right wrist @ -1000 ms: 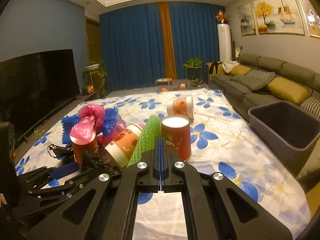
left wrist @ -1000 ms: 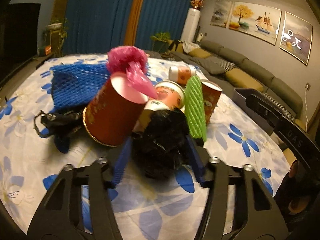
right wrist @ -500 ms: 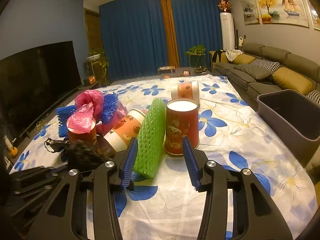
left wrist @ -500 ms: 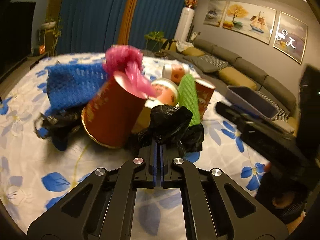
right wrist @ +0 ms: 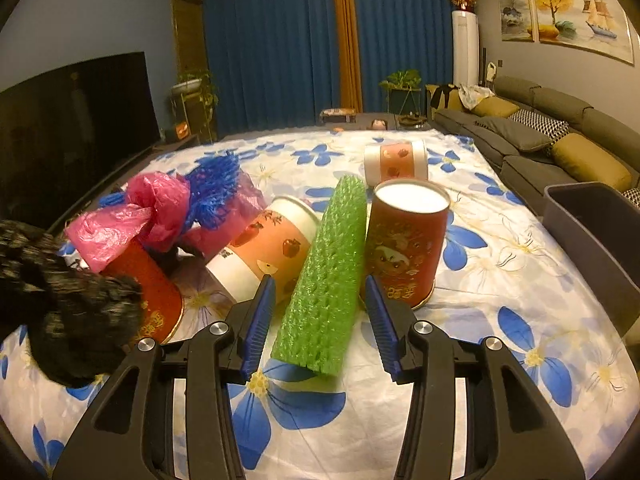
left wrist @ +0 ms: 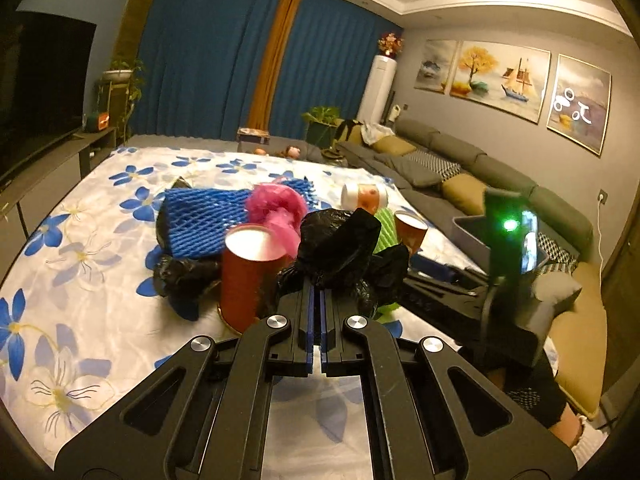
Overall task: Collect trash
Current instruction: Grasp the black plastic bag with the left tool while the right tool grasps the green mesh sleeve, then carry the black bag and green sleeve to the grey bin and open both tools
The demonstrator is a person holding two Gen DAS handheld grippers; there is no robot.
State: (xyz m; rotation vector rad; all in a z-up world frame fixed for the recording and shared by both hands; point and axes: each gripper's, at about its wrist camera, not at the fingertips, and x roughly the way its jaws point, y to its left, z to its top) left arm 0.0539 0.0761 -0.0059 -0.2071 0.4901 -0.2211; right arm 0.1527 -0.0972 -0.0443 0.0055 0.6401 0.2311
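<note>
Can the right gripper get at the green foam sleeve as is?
Probably yes. The right gripper is open and the green foam sleeve already lies between its fingers, untouched; the red cup crowds the right finger.

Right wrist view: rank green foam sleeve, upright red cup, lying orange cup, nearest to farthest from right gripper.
From the right gripper:
1. Green foam sleeve, between the open jaws.
2. Upright red cup, just right of the sleeve.
3. Lying orange cup, farther back on the cloth.
</note>
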